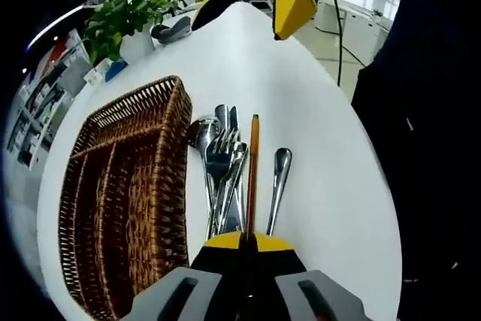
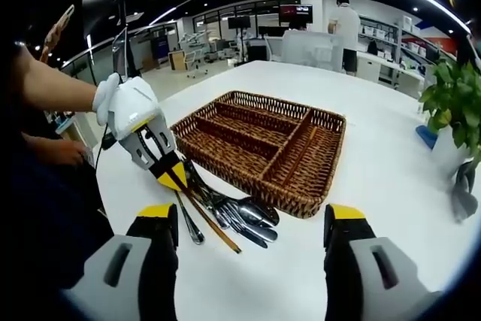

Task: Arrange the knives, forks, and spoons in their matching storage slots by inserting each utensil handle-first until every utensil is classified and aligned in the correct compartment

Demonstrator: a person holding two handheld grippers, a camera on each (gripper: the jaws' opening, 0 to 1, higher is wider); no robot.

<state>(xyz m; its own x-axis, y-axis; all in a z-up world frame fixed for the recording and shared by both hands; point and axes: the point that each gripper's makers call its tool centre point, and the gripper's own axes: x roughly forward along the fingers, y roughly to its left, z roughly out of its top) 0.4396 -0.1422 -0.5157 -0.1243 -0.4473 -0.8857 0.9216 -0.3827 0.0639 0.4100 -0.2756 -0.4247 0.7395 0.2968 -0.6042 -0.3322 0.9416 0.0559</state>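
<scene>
My left gripper [image 1: 248,240] is shut on the end of a slim brown utensil [image 1: 254,171] that lies on the white table [image 1: 323,186]. It rests along a pile of silver forks and spoons [image 1: 223,157], with a lone spoon [image 1: 279,174] to its right. The wicker tray [image 1: 128,201] with long compartments sits left of the pile and holds no cutlery. In the right gripper view, my right gripper [image 2: 252,223] hangs open above the table, near the pile [image 2: 242,218]. The left gripper [image 2: 173,178], held by a gloved hand, grips the brown utensil [image 2: 214,229] beside the tray [image 2: 263,144].
A potted plant [image 1: 128,16] [image 2: 455,95] stands at the table's far end beyond the tray, with a grey object [image 1: 174,30] next to it. The right gripper's fingers [image 1: 291,7] hover over the far table. A person's dark clothing [image 1: 421,148] lines the table's edge.
</scene>
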